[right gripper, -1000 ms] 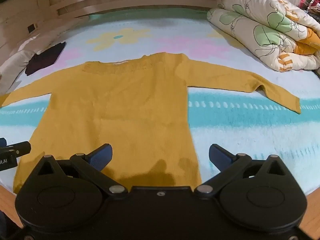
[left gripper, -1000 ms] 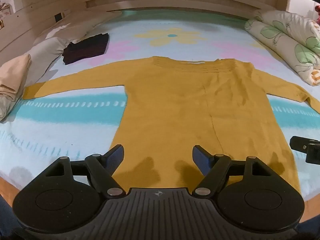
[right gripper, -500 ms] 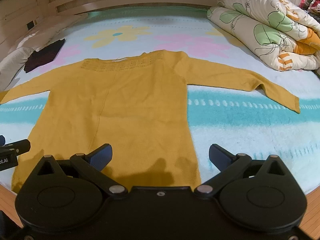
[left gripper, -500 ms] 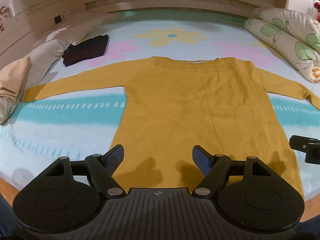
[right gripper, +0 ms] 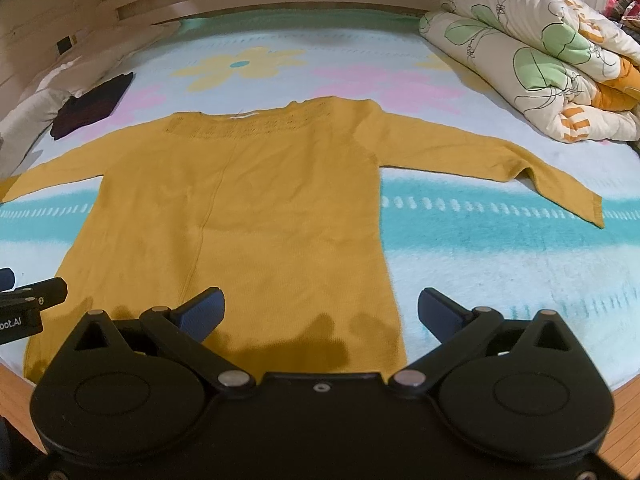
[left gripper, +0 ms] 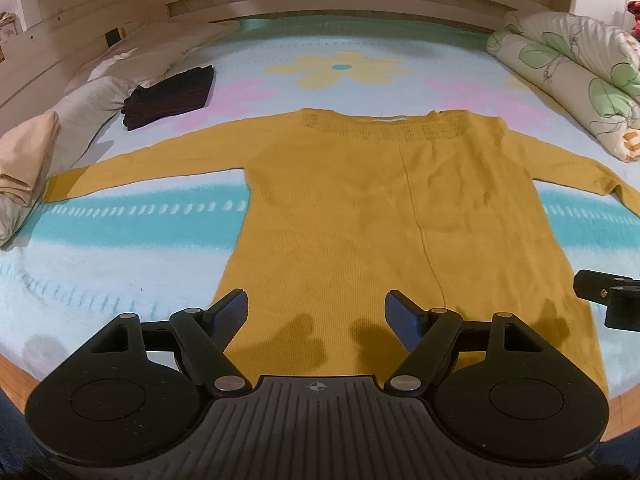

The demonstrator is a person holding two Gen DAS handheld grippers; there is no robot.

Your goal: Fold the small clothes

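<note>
Bed with flower-print pale blue blanket (left gripper: 120, 240): mustard-yellow long-sleeved knit sweater (left gripper: 380, 208) spread flat, sleeves out. Left gripper (left gripper: 316, 314) and right gripper (right gripper: 320, 310) above its hem, jaws apart, grasping nothing.

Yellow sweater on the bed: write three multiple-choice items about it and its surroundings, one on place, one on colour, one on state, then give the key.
1. Where is the dark folded garment relative to the yellow sweater?
A. beyond its left sleeve, by the pillows
B. on its hem
C. under the quilt

2. What colour is the centre of the yellow flower print?
A. red
B. teal
C. black

3. How does the sweater lie?
A. folded in half
B. bunched up
C. flat, both sleeves spread out

Key: 1 A, it sits past the left sleeve beside the pillows. 2 B, a teal dot. 3 C, no fold shows and both sleeves stretch sideways.
</note>
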